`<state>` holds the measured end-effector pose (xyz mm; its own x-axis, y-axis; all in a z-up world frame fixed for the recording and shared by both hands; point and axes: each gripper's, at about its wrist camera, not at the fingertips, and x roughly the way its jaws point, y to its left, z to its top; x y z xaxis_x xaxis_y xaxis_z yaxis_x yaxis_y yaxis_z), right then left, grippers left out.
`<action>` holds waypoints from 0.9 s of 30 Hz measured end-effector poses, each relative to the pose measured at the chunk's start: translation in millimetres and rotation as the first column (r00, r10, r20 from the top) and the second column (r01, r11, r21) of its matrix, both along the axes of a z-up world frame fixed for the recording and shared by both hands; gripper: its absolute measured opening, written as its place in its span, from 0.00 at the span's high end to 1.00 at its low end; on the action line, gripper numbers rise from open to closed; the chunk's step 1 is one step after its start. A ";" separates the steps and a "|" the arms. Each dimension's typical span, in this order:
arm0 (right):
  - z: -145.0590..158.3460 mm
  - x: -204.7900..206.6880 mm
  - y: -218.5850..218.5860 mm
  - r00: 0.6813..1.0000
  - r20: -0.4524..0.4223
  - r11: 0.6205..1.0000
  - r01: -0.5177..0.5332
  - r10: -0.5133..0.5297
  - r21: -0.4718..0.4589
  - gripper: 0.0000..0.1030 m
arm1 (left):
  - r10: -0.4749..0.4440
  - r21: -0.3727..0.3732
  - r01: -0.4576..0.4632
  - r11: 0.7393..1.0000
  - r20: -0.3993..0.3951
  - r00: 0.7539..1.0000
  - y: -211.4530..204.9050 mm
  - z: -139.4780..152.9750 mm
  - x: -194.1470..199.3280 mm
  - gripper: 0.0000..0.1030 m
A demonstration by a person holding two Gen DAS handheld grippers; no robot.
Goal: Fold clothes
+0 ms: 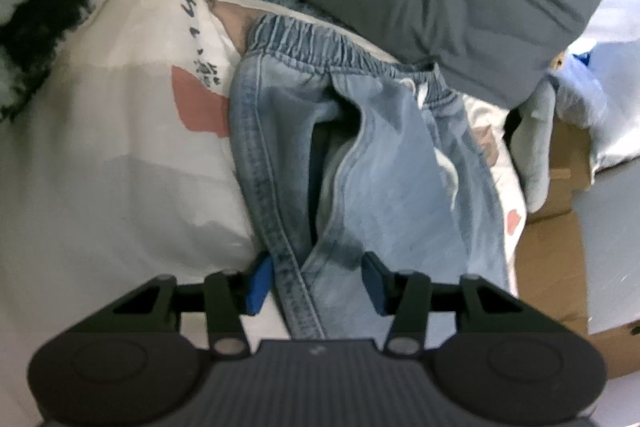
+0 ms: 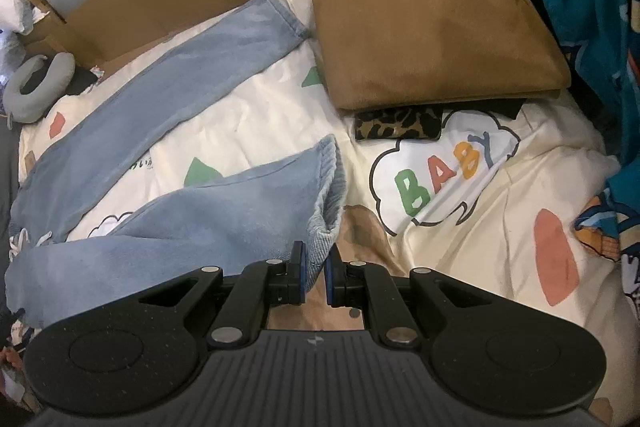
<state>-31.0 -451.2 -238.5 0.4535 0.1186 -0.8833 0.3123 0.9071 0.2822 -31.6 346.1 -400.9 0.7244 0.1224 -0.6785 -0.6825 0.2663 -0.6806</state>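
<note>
The light blue jeans (image 2: pixel 168 131) lie on a bed with a cream printed cover (image 2: pixel 460 227), the two legs spread apart in a V shape and the elastic waistband (image 1: pixel 340 45) at the far end from the brown folded cushion (image 2: pixel 432 23). The left gripper (image 1: pixel 316 279) is half open and its blue pads stand on each side of the thick side seam near the waist; the denim is between them, but I cannot see that the pads press it yet. The right gripper (image 2: pixel 314 279) is nearly closed, and it seems to pinch the cuff of the nearer leg (image 2: pixel 324 227), though the contact itself is partly hidden. To do this step well, I think the left gripper should close fully on the seam, not on one loose layer, so the waist stays fixed while the right one carries the nearer leg over the other leg, edge on edge, keeping the cloth a little tight to avoid wrinkles
</note>
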 end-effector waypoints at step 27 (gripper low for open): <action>-12.4 -56.8 16.6 0.977 -0.192 0.996 -0.085 0.090 0.034 0.92 | -0.099 0.164 0.130 0.978 -0.185 0.978 18.5 78.2 -25.2 0.93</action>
<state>-87.8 -434.6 -251.0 0.2611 0.1738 -0.9495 0.2833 0.9265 0.2475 -56.8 364.6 -322.7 0.6126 0.1734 -0.7712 -0.7448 0.4532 -0.4897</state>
